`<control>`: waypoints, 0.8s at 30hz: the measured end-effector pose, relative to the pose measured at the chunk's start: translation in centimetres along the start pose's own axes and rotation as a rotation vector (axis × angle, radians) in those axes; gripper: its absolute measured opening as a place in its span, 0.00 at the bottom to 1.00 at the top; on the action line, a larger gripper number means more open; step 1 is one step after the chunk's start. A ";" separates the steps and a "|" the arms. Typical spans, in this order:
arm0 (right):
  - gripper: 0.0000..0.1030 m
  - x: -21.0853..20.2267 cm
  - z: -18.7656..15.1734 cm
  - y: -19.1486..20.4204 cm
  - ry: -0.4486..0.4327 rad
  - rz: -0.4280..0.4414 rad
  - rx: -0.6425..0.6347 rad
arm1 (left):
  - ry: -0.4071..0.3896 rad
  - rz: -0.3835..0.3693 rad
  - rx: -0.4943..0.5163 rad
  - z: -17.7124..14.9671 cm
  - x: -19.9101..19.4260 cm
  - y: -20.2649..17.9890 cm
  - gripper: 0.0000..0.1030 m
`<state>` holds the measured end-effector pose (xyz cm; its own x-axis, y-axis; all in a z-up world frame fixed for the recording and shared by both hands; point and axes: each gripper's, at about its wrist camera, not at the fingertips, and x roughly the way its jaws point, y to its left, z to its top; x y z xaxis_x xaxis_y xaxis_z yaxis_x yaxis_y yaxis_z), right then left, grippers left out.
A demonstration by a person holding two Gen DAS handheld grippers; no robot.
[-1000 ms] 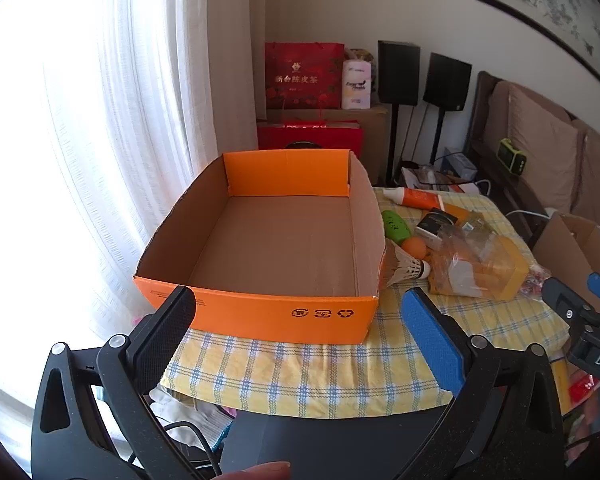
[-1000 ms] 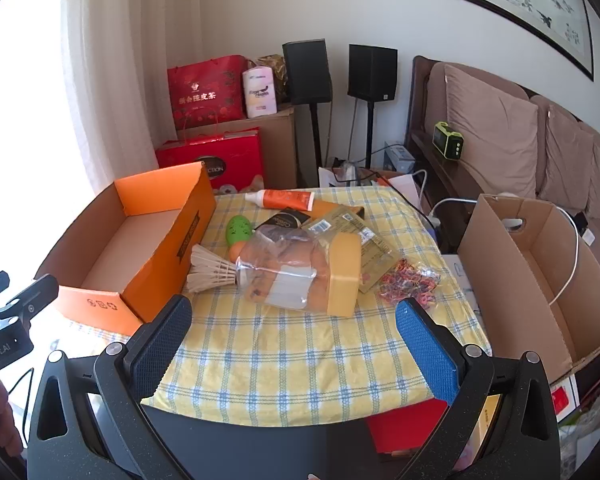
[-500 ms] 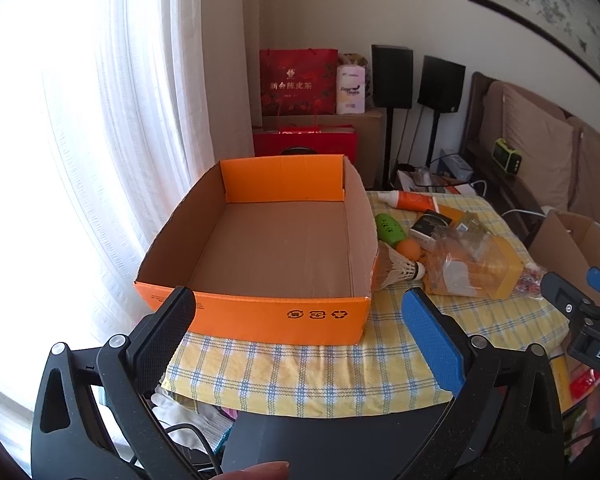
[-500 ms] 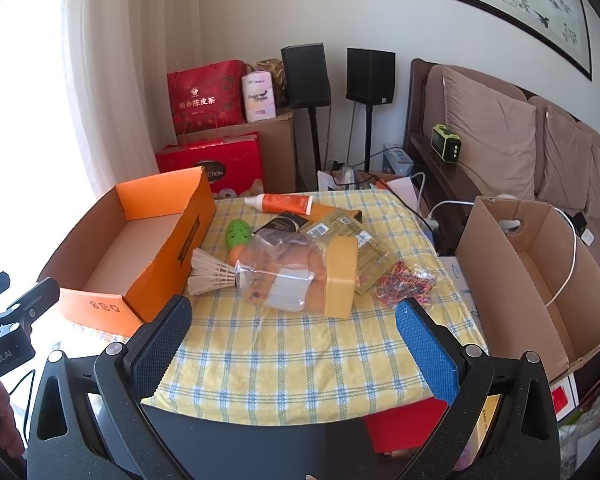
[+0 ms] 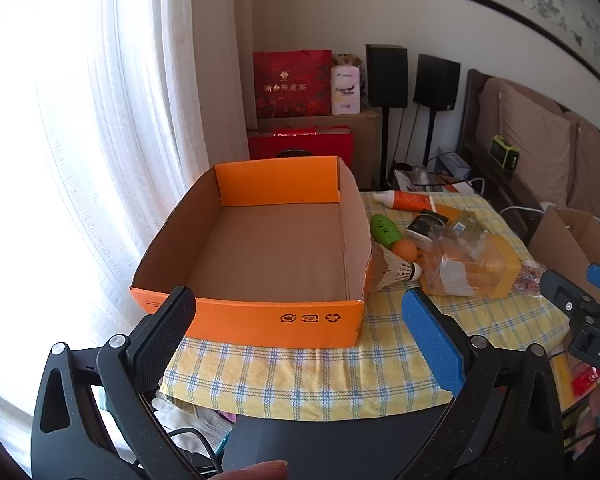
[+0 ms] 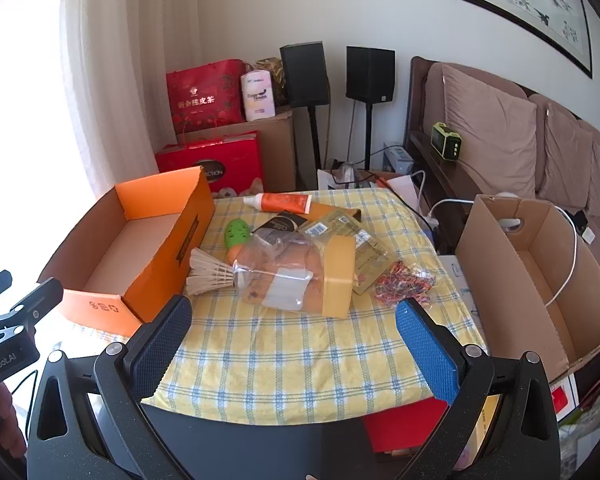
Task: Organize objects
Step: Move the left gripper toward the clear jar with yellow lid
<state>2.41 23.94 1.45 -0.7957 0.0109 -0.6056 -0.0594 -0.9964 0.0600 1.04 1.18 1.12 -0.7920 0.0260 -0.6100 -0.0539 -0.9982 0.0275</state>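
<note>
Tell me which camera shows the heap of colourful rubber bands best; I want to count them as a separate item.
The right wrist view: the rubber bands lie fully visible on the checked cloth, beside the bagged bread. In the left wrist view only a sliver shows behind the bread bag, near the right gripper.

A table with a yellow checked cloth (image 6: 284, 344) carries everything. The orange cardboard box (image 6: 148, 248) sits on its left part. Just right of the box lie a shuttlecock (image 6: 210, 272) and a green toy (image 6: 236, 232); further right, a clear bag (image 6: 296, 276), a foil packet (image 6: 352, 236) and loose rubber bands (image 6: 404, 282). Right of the box's far corner lies an orange tube (image 6: 280, 202).
</note>
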 end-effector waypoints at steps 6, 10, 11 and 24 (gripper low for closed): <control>1.00 0.2 0.0 -0.6 0.002 -0.001 0.008 | -0.012 -0.029 0.018 0.3 0.3 -0.7 1.00; 1.00 0.3 0.0 -1.0 0.002 -0.004 0.013 | -0.021 -0.051 0.034 0.5 0.5 -1.2 1.00; 1.00 0.3 0.0 -1.0 0.001 -0.001 0.009 | -0.022 -0.053 0.036 0.6 0.6 -1.3 1.00; 1.00 0.9 0.9 -4.0 -0.016 -0.015 0.024 | 0.000 -0.155 0.041 1.6 2.6 -3.2 1.00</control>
<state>1.40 28.04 1.40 -0.8042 0.0276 -0.5937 -0.0857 -0.9939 0.0700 -1.85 4.56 0.71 -0.7720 0.1792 -0.6098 -0.2000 -0.9792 -0.0345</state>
